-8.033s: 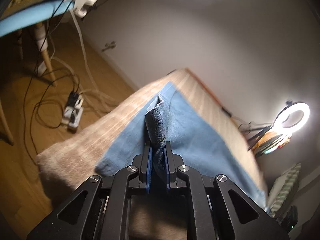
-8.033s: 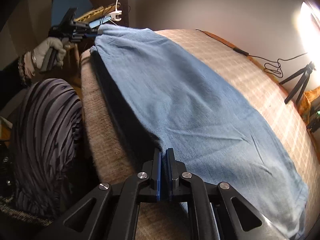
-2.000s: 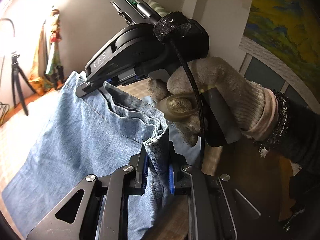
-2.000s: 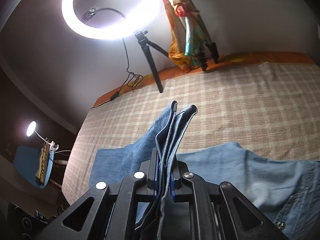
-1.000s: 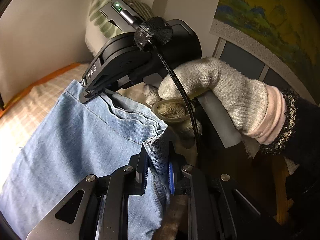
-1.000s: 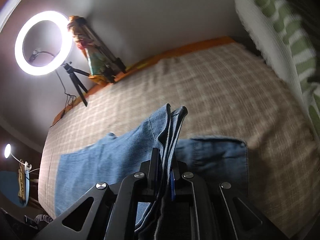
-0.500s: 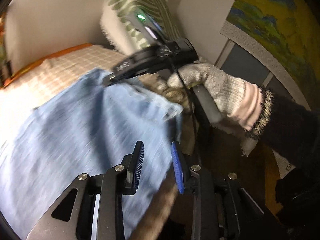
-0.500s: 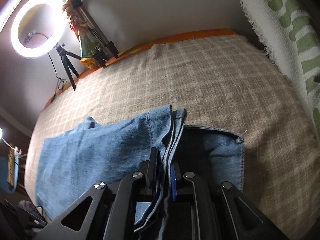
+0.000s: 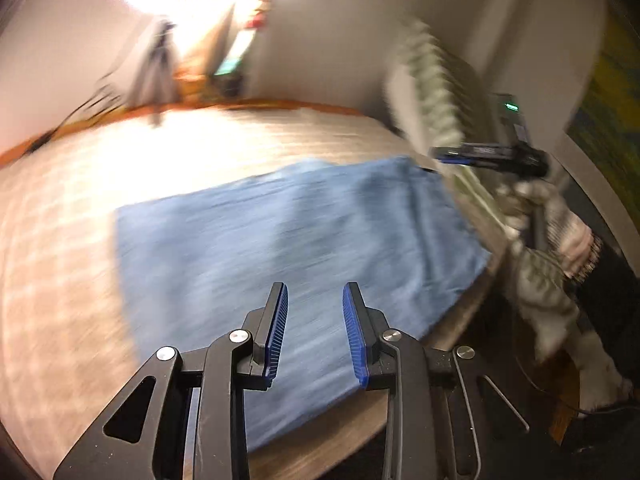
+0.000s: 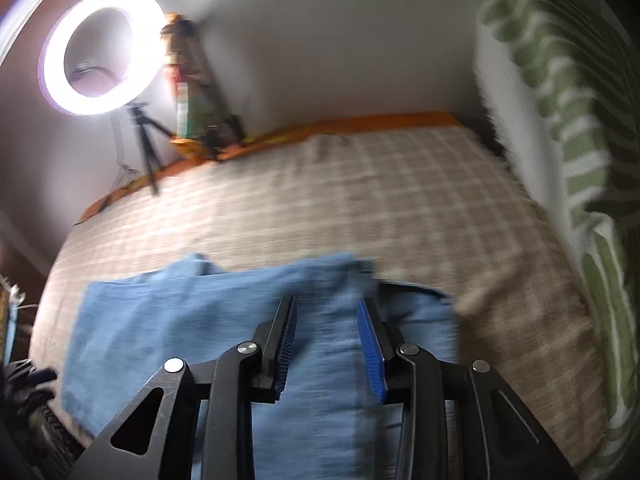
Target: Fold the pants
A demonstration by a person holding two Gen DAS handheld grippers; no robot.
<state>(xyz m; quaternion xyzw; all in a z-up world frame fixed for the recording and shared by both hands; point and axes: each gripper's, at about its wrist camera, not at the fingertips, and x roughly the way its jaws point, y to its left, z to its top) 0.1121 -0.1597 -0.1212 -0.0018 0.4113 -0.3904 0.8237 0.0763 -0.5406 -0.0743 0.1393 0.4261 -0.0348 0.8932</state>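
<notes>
Left gripper [image 9: 314, 334] standing parted, gripping nothing | right gripper [image 10: 328, 346] jaws just been opening, empty | pants [image 9: 280, 236] lying folded on bed [image 9: 60, 240] beneath and ahead of both | denim handling soft, limp, fairly heavy; pinching layered hem corners likely best.

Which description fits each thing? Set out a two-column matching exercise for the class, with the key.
Things:
1. pants
2. ring light
3. pillow
4. bed cover

Descriptions:
A. green and white pattern, at the bed's end
B. beige check, under the denim
C. blue, lying folded and flat
D. glowing, on a tripod by the wall

Pairs: 1-C, 2-D, 3-A, 4-B
</notes>
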